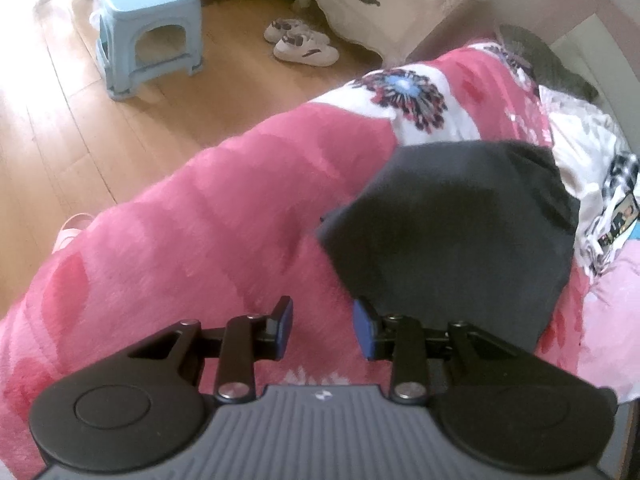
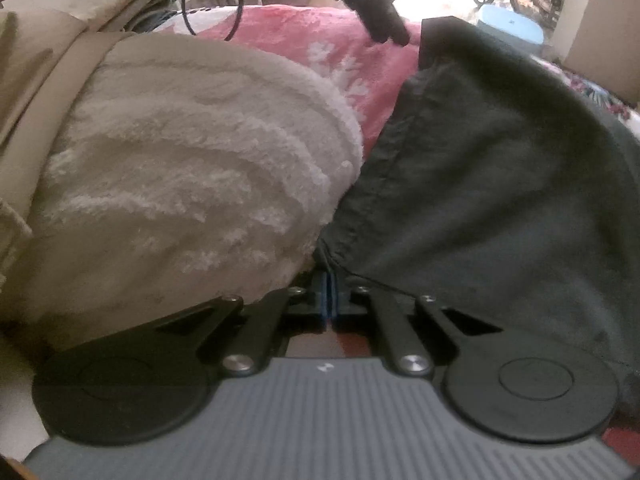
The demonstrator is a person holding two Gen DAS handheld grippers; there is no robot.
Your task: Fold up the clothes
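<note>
Right wrist view shows the right gripper (image 2: 329,296) pinching the dark garment (image 2: 500,184); the left gripper (image 1: 322,328) hangs spread above the pink blanket (image 1: 200,220).

Matt dark cloth garment (image 1: 452,216) lies on plush pink fleece blanket (image 1: 192,216), beside glossy wooden floor (image 1: 52,120).

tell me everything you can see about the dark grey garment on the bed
The dark grey garment is plain, thin woven-looking cloth with a stitched seam along one edge. It lies partly spread and rumpled on the pink fleece blanket, beside a white fluffy garment. The right gripper is shut on its near corner; the left gripper hangs open at its edge.
</note>
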